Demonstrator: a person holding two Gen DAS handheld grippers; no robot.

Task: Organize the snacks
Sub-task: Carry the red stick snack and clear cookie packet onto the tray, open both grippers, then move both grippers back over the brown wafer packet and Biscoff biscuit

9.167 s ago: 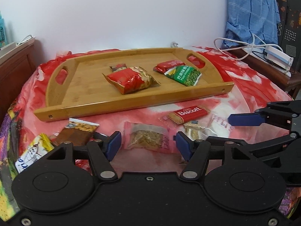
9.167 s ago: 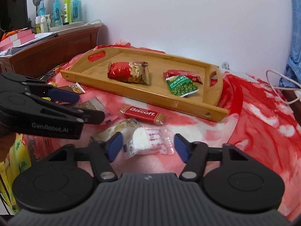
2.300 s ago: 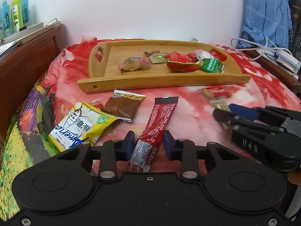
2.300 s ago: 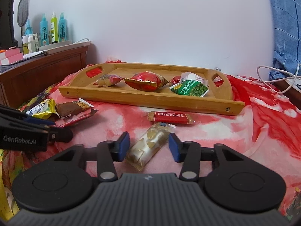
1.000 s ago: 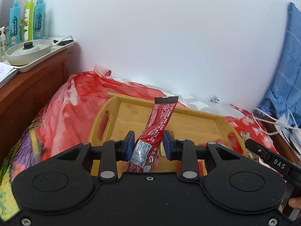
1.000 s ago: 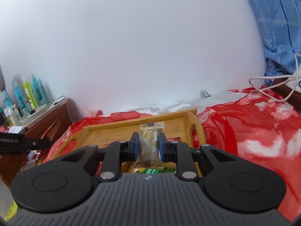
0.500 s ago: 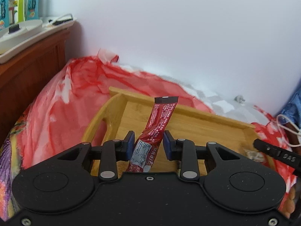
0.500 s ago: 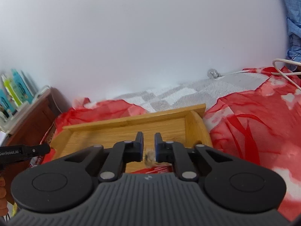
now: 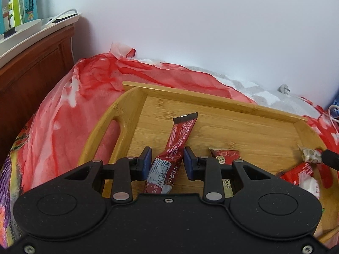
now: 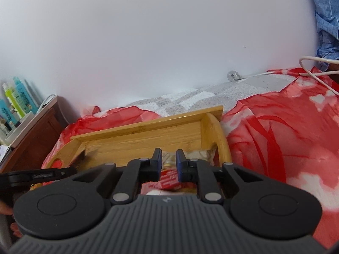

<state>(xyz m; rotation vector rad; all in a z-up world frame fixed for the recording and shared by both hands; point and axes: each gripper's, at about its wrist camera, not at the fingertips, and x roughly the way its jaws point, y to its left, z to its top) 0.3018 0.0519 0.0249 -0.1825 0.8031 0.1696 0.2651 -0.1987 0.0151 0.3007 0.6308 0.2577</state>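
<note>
Left wrist: left gripper [image 9: 167, 162] clamping red stick pack [image 9: 172, 154], pointing far over tray [image 9: 237, 105]; right gripper [image 10: 168, 162] nipping small wrapped snack [image 10: 168, 158].

stick pack [image 9: 180, 139] dark red w/ white label | tray [image 9: 233, 105] tan bamboo | cloth [image 9: 63, 110] red/white

A red and white patterned cloth [image 9: 63, 114] covers the bed. Left of the cloth stands a dark brown wooden cabinet [image 9: 31, 67], touching its edge. On the cabinet top sits a long white plastic tray [image 9: 31, 29], and in the tray stand green and blue plastic bottles [image 9: 23, 0], upright. Behind the cloth rises a plain white wall [image 9: 190, 31]. A grey and white checked towel [image 10: 190, 99] lies bare between the cloth and the wall. A white power cable [image 10: 313, 67] with a plug [image 10: 233, 76] trails across the towel and the cloth's right part. Blue checked fabric [image 10: 326, 21] hangs at the far right, above the cloth.
</note>
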